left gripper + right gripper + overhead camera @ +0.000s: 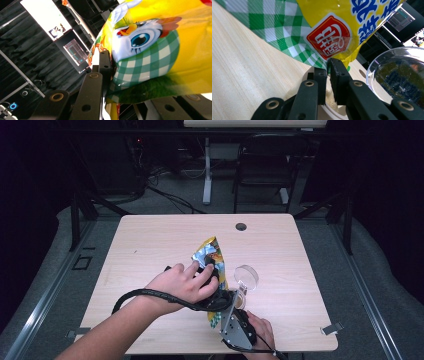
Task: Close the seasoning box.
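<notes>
A yellow snack bag [212, 253] with a green check pattern and a cartoon chick stands tilted over the table's middle. My left gripper [212, 273], under the person's hand, is shut on the bag's middle; in the left gripper view one black jaw presses the bag [160, 50] at my left gripper [111, 75]. My right gripper [232, 304], under its grey plate, is shut on the bag's lower corner. In the right gripper view my right gripper [328, 68] pinches the edge of the bag [329, 37], above a small pale bowl [329, 106] holding light crumbs.
A clear round container [246, 276] sits just right of the bag, seen close in the right gripper view as the clear container [398, 77]. The wooden table [150, 250] has a cable hole [241, 226] near its far edge. A black chair [265, 165] stands beyond the table.
</notes>
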